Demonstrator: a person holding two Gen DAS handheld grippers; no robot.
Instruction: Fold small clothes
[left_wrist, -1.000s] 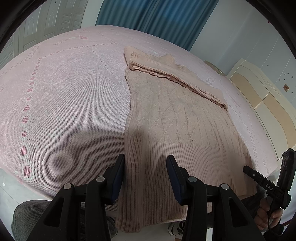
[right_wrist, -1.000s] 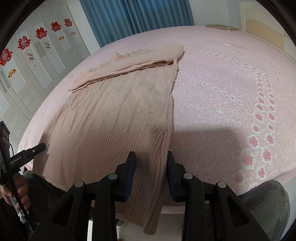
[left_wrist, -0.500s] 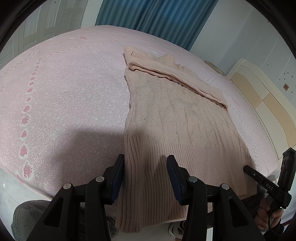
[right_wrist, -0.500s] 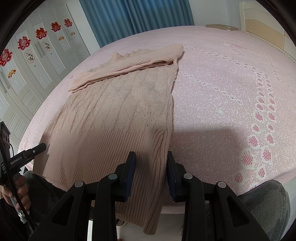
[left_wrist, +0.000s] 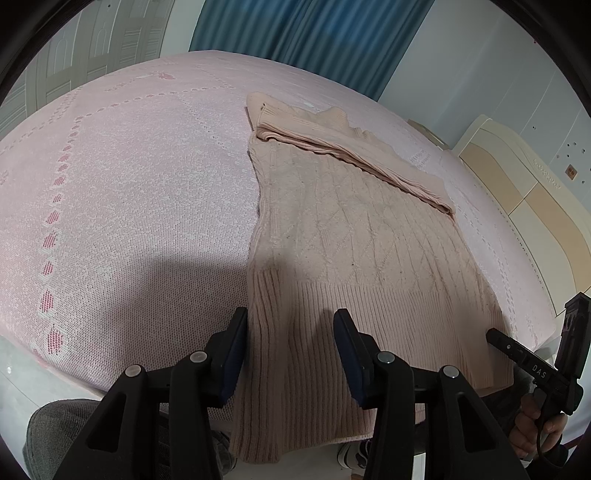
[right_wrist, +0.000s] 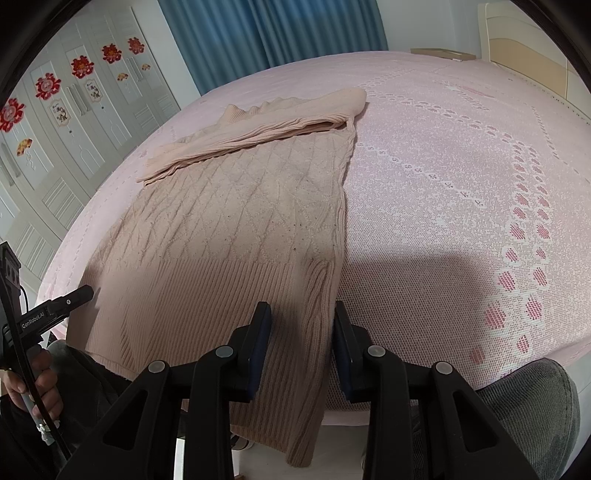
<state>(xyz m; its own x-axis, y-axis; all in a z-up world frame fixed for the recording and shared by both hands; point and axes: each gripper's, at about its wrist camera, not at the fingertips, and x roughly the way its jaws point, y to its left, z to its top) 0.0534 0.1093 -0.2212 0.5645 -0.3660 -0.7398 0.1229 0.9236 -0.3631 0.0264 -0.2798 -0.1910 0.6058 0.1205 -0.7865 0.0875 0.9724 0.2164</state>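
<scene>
A beige knit sweater (left_wrist: 354, 236) lies flat on the pink bedspread (left_wrist: 129, 192), with its sleeves folded across the top and its ribbed hem hanging over the near bed edge. It also shows in the right wrist view (right_wrist: 236, 236). My left gripper (left_wrist: 290, 332) is open and hovers over the hem's left corner, with the jaws either side of the sweater's left edge. My right gripper (right_wrist: 301, 325) is open over the hem's right corner, straddling the right edge fold. Neither gripper holds cloth.
The bedspread (right_wrist: 461, 184) stretches wide on both sides of the sweater. A cream headboard (left_wrist: 524, 192) stands at the right, blue curtains (left_wrist: 295, 40) behind, and white wardrobe doors (right_wrist: 74, 122) at the left. My knees show below the bed edge.
</scene>
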